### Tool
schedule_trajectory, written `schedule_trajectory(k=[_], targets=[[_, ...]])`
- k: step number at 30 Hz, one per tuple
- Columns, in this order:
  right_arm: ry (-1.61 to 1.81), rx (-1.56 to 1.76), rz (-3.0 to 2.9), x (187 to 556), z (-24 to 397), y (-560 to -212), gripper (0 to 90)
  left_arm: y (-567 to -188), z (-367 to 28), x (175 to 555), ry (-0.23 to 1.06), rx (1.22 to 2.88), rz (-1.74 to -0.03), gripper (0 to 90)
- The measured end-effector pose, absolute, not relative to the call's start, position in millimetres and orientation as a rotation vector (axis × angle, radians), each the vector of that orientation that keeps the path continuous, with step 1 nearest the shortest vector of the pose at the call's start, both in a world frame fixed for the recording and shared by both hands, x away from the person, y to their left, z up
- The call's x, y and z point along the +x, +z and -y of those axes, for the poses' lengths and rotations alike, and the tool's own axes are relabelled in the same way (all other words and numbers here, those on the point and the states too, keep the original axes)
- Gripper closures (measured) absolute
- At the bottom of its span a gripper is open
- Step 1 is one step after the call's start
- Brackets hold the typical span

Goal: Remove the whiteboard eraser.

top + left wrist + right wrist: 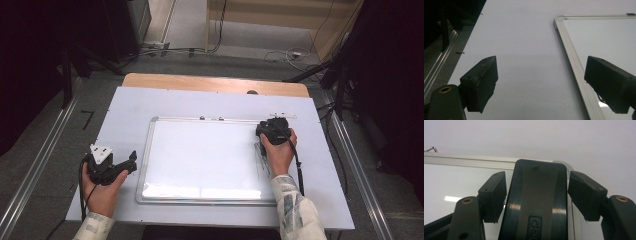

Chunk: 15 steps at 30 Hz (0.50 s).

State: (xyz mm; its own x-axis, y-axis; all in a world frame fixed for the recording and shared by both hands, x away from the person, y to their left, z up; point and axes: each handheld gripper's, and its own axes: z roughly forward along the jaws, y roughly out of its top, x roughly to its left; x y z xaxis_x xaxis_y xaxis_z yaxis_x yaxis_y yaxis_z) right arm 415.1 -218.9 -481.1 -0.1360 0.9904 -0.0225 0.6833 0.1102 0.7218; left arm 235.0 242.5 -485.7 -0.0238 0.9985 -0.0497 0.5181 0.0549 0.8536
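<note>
Black jaws frame the shot in the right gripper view, and between them sits the dark eraser (536, 202), glossy, with a raised label on its back. The right gripper (537, 195) has both pads right at the eraser's sides; the left pad looks to be touching, the right pad seems to meet the edge too, so I judge it clenched on the eraser, though the bite looks shallow and near the top end. Risk number one: a grip that high could let the eraser pivot or slip out once it's dragged.

Outward now: the eraser rests at the right edge of the whiteboard (200, 155), close to the aluminium frame (469, 161). Push toward that rail and the eraser could catch on it. From above, faint dark scribbles (261, 162) lie just under the right hand (278, 150); a tilted eraser would smear rather than clear them.

Over on the left, the left gripper (112, 167) hangs released beside the board, holding nothing. With no hand steadying it, the board might slide on the white table (125, 107).
</note>
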Motion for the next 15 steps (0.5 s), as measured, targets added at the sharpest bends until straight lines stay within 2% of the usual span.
schedule_trajectory(k=[15], targets=[[0.729, 1.659, -1.858, 420.9, 212.4, -483.3, 37.8, -486.0, -243.0, 235.4, 0.859, 1.552, -1.634, 12.5]])
